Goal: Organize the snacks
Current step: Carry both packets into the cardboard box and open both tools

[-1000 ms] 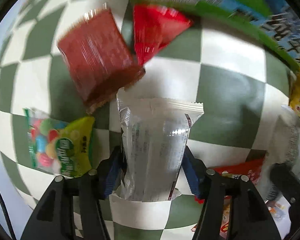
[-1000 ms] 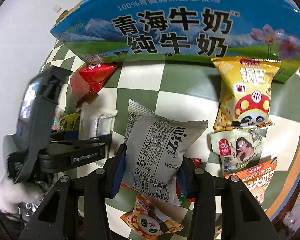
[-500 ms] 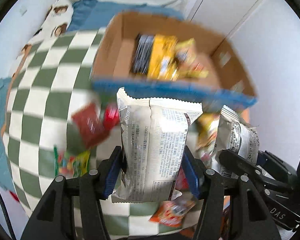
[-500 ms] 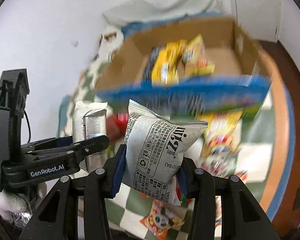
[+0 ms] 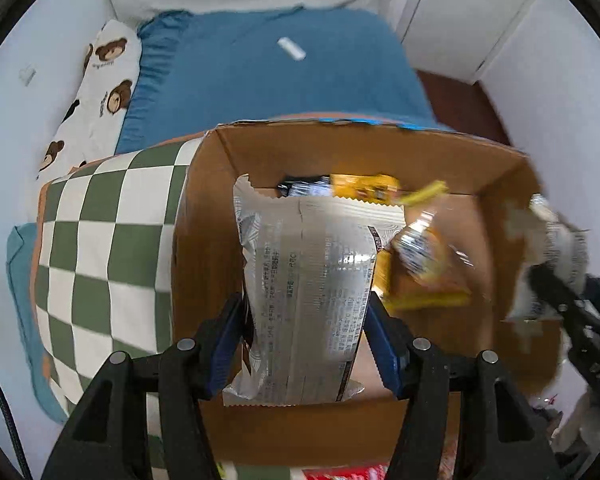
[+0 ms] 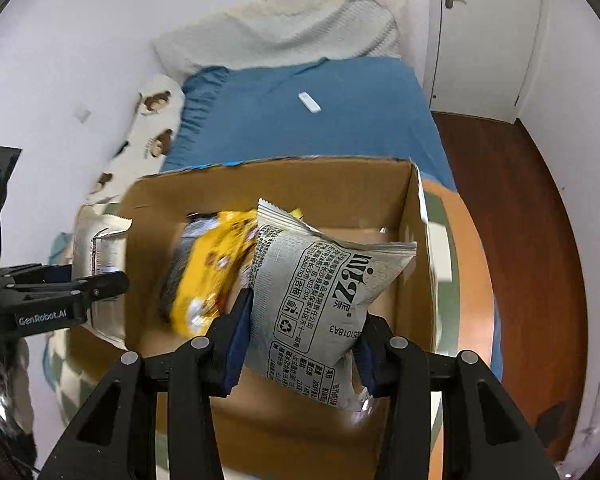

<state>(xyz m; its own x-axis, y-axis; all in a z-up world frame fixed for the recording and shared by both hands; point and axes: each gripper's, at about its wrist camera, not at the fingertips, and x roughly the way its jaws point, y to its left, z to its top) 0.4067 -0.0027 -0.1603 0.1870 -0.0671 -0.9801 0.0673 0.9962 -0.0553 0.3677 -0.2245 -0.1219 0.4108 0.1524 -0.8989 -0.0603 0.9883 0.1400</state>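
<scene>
My left gripper [image 5: 306, 340] is shut on a silver-grey snack packet [image 5: 308, 280], held above the open cardboard box [image 5: 340, 148]. In the right wrist view my right gripper [image 6: 302, 340] is shut on a grey printed snack bag [image 6: 324, 292], also over the box [image 6: 260, 184]. Yellow and dark snack packs [image 5: 364, 188] lie inside the box, blurred. The right gripper with its bag [image 5: 548, 264] shows at the right edge of the left view; the left gripper's fingers [image 6: 80, 284] and packet [image 6: 100, 248] show at the left of the right view.
The box stands on a green and white checked cloth [image 5: 100, 232]. Behind it lies a bed with a blue sheet [image 6: 300, 120], a bear-print pillow [image 5: 100, 92] and a small white object [image 6: 309, 102]. A white door [image 6: 484, 40] and brown wooden floor [image 6: 520, 240] are at the right.
Both grippers have risen from the checked cloth with their packets and moved forward over the box. The loose snacks on the cloth have dropped out of view.
</scene>
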